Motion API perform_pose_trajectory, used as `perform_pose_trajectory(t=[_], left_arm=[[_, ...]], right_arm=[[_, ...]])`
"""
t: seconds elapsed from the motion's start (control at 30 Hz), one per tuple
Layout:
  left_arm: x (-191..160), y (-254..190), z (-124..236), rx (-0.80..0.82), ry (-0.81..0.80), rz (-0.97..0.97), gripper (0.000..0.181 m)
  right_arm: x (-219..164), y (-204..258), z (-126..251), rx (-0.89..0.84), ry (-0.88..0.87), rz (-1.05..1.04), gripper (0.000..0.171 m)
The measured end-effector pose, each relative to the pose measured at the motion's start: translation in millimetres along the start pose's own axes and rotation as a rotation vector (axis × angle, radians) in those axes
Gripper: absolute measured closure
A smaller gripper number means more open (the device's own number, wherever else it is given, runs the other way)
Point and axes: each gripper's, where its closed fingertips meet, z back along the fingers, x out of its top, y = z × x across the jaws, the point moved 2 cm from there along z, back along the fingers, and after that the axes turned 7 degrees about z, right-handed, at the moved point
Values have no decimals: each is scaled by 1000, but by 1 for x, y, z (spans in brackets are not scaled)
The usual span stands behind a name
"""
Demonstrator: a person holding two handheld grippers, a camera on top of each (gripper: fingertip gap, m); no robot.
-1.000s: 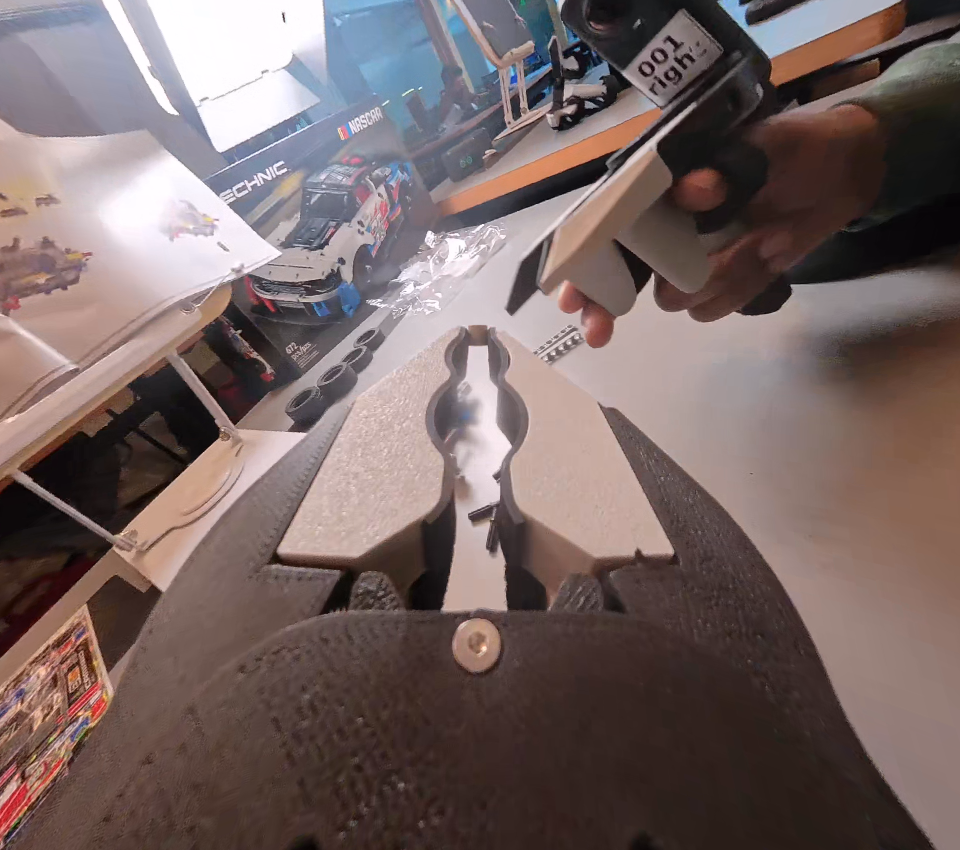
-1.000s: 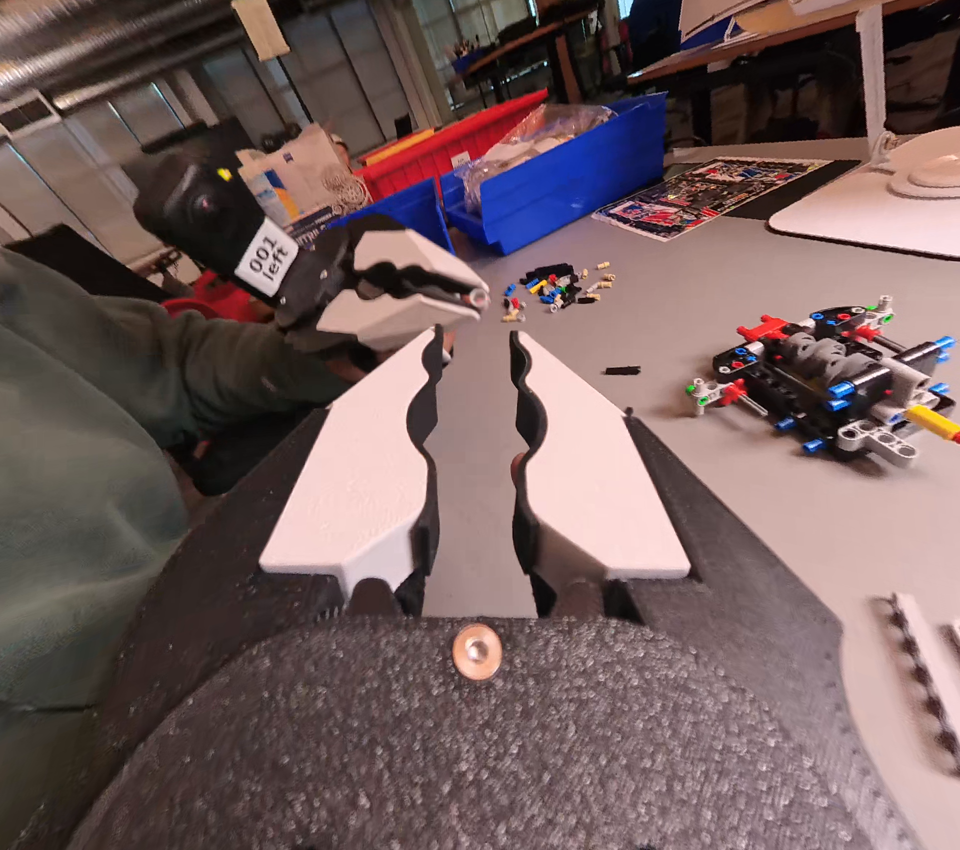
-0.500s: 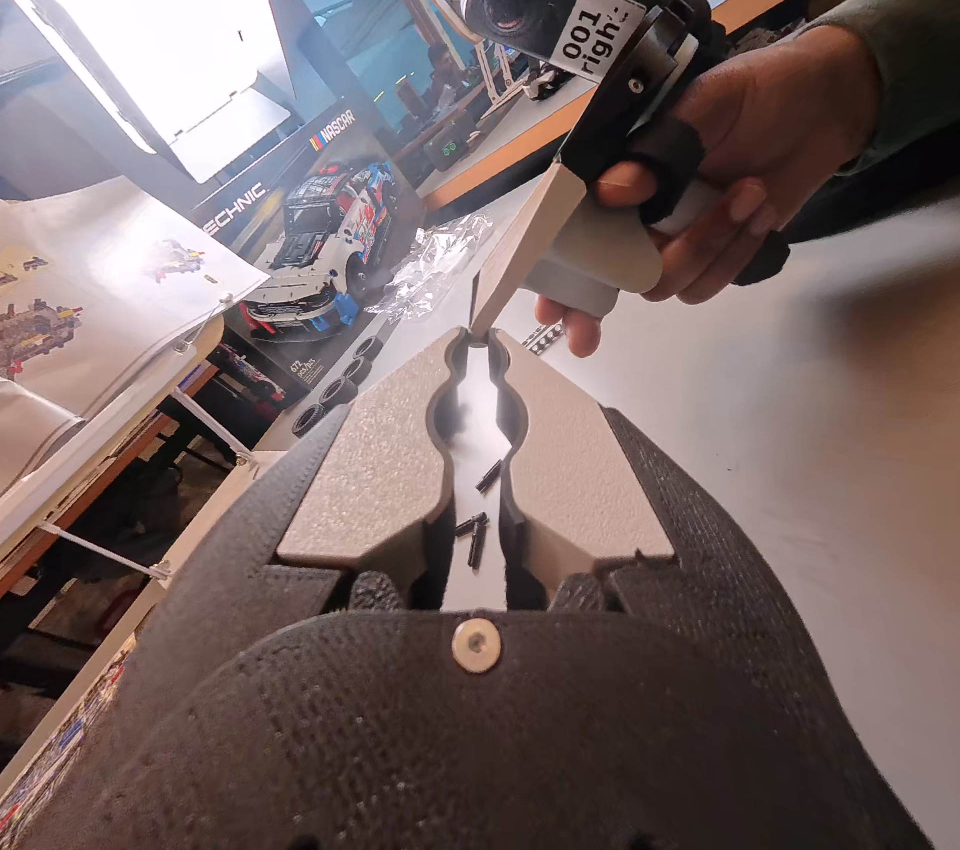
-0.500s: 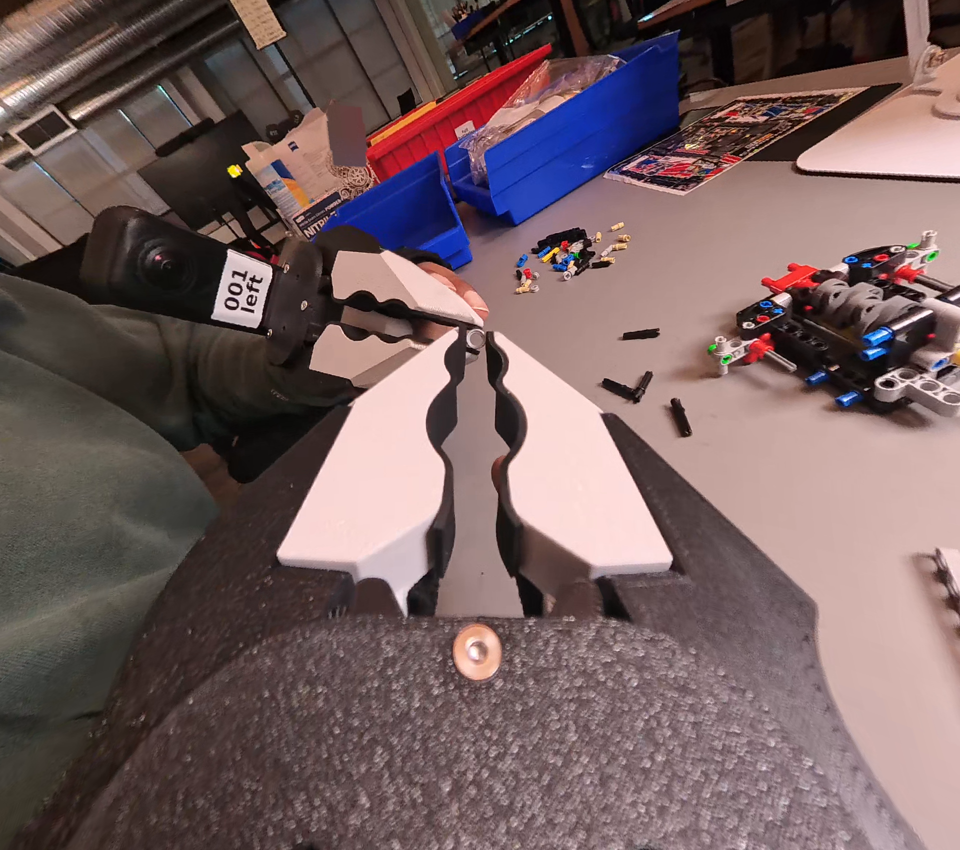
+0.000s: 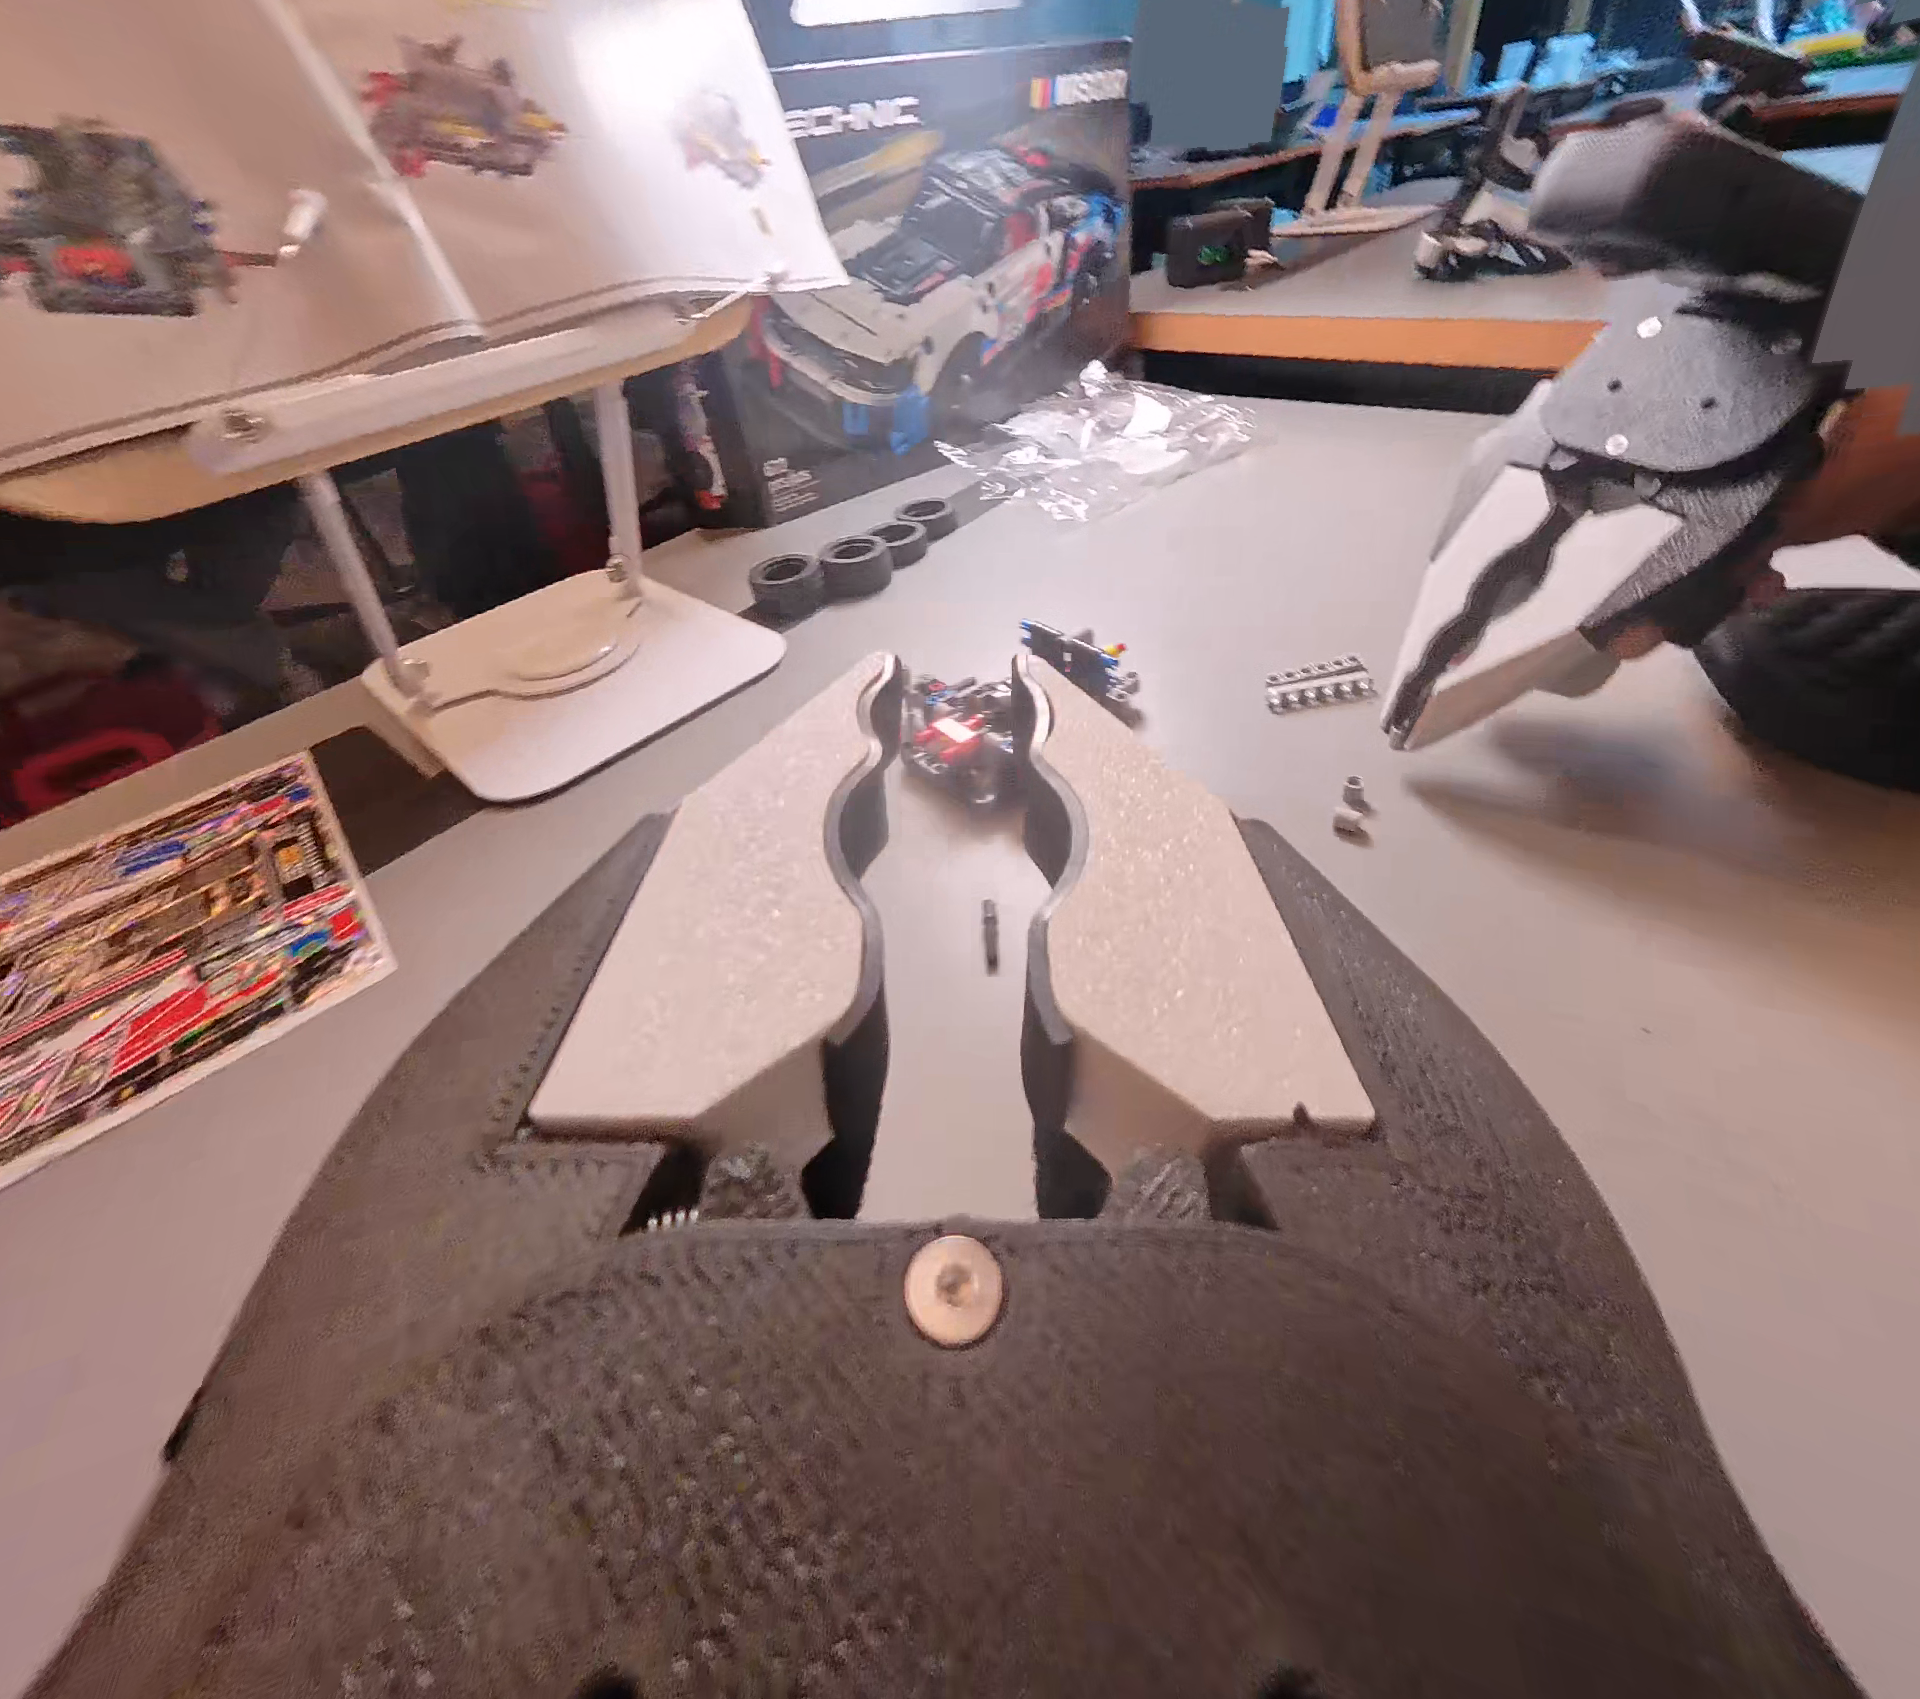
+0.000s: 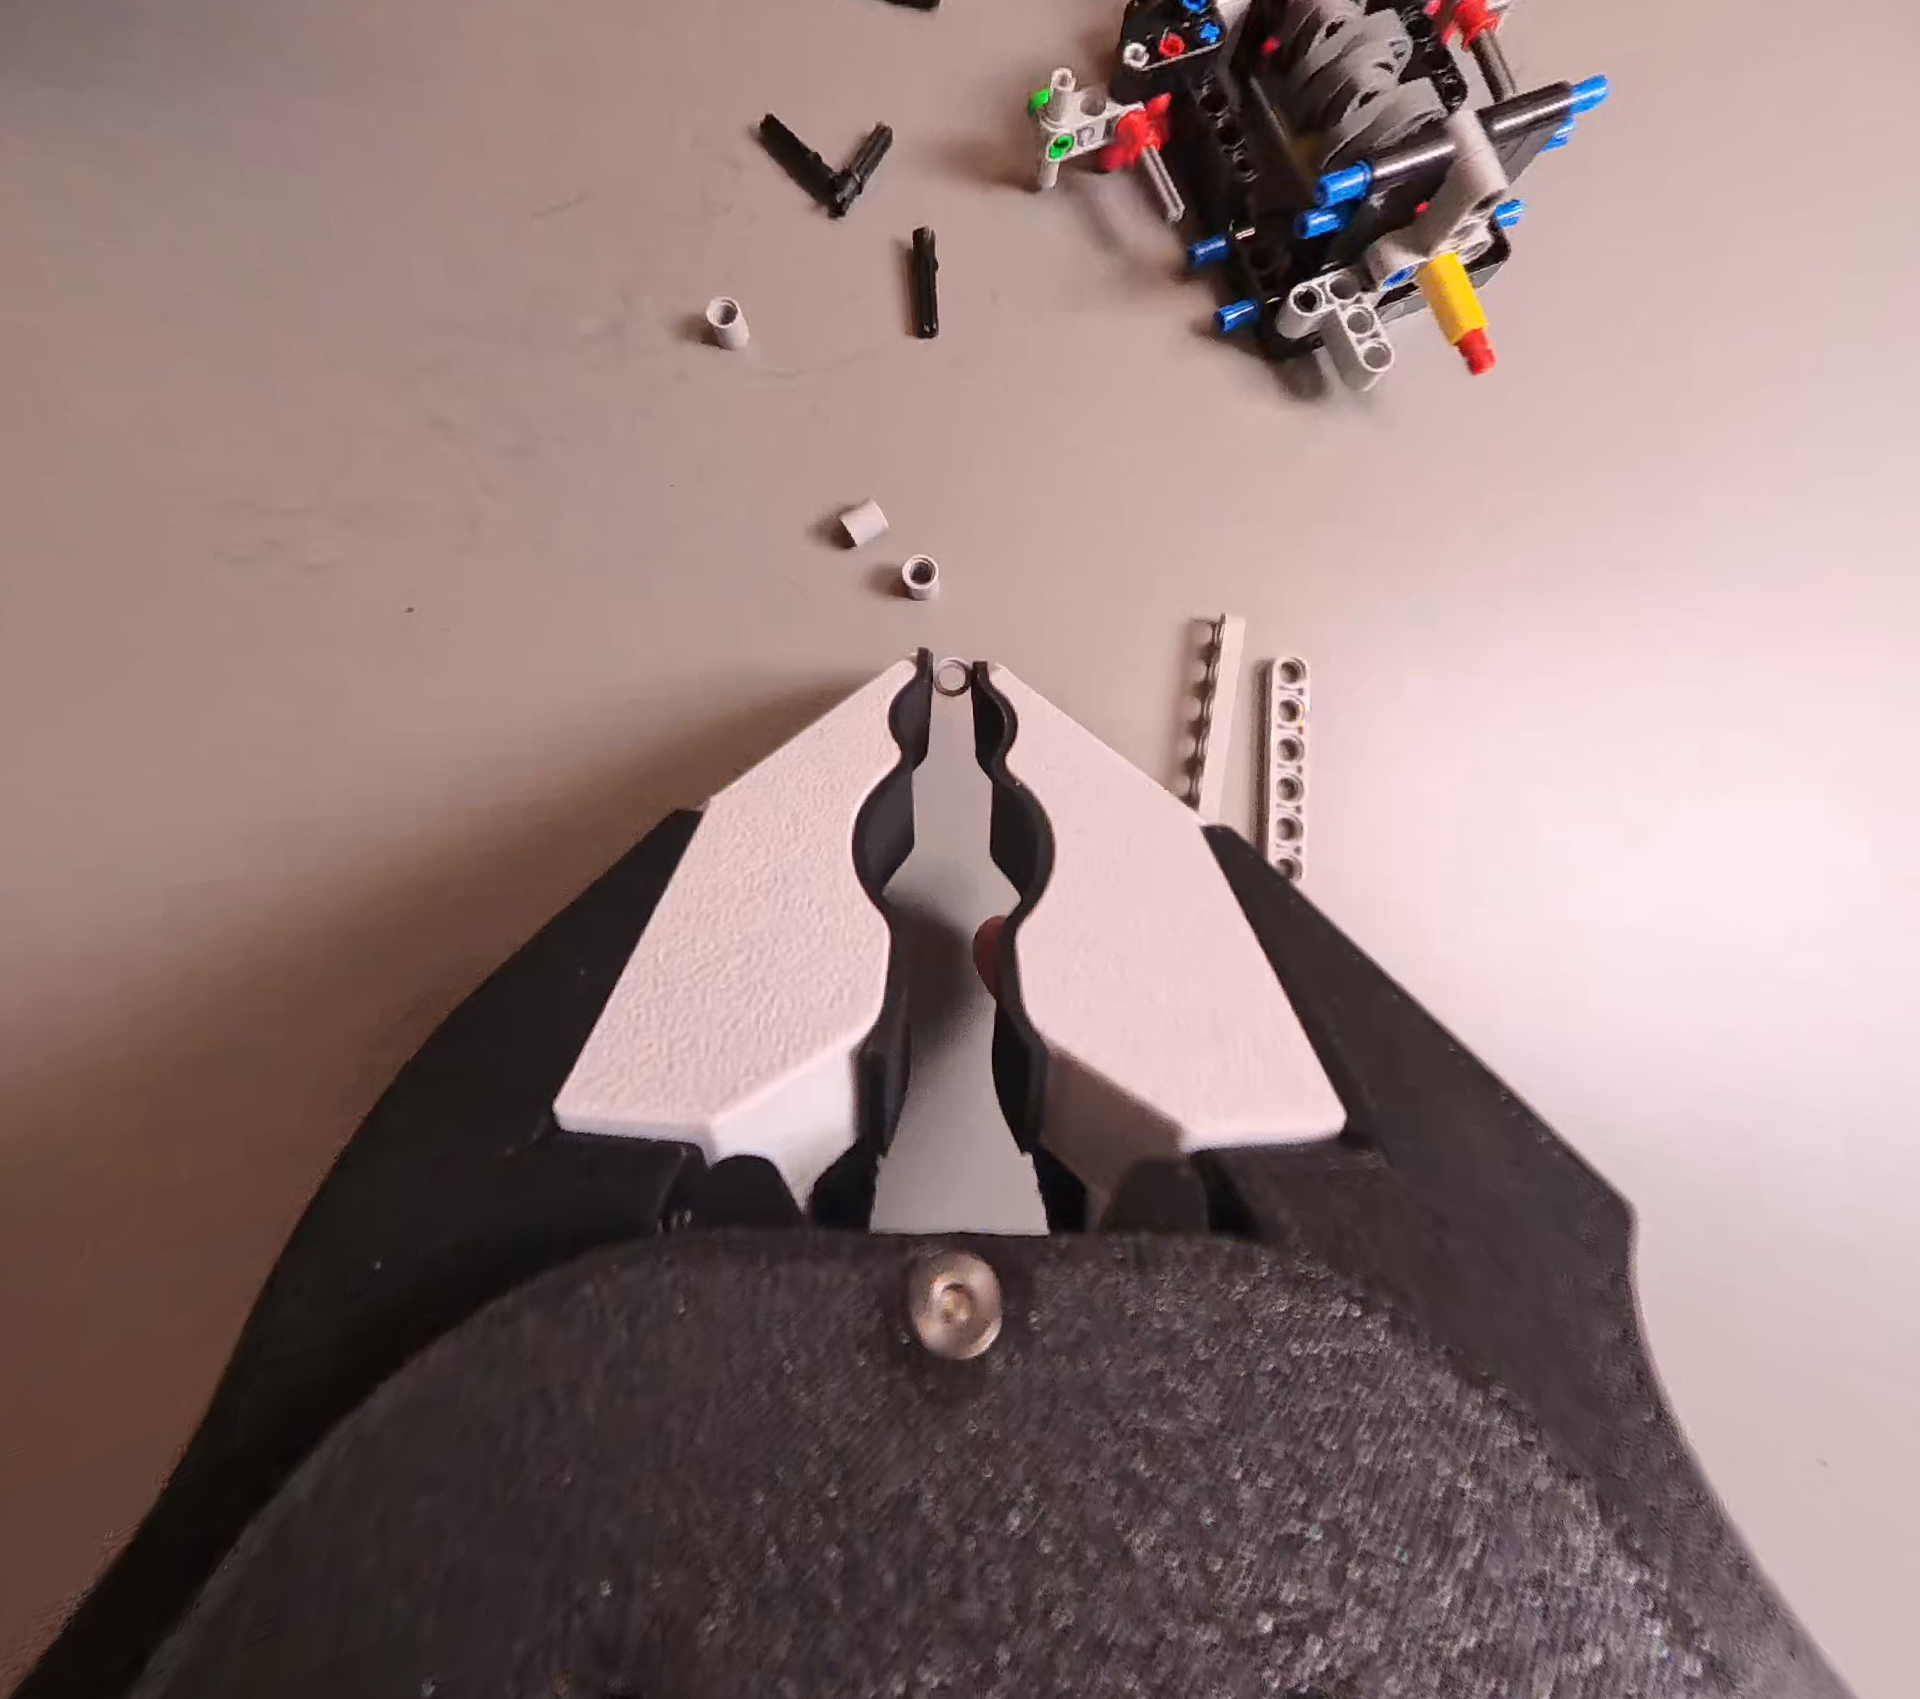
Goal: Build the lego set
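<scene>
My left gripper [image 5: 951,675] is open and empty, low over the grey table. The part-built Lego assembly [image 5: 956,740] lies just beyond its tips, and a black pin [image 5: 989,932] lies between its fingers. My right gripper [image 6: 950,673] points down at the table, shut on a small grey bush [image 6: 950,676] at its very tips. It also shows in the left wrist view [image 5: 1397,730], at the right. In the right wrist view the assembly [image 6: 1340,122] lies far right, with loose black pins [image 6: 924,281] and grey bushes [image 6: 921,577] ahead.
Two grey beams [image 6: 1286,766] lie right of the right gripper. An instruction booklet on a white stand [image 5: 582,693], a sticker sheet [image 5: 156,953], several black tyres [image 5: 852,563], the Lego box [image 5: 956,247] and a clear plastic bag [image 5: 1101,444] sit left and behind. One gripper's finger ends stand about 20 centimetres off the other's.
The grippers met tip to tip in the air; now they are apart. The left has opened and swung toward the assembly. The right holds the bush and has tipped down over the table.
</scene>
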Motion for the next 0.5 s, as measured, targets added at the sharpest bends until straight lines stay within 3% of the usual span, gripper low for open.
perform_pose_trajectory(t=[0.5], left_arm=[[-10, 37, 27, 117, 0, 86, 162]], right_arm=[[-1, -4, -16, -7, 113, 54, 166]])
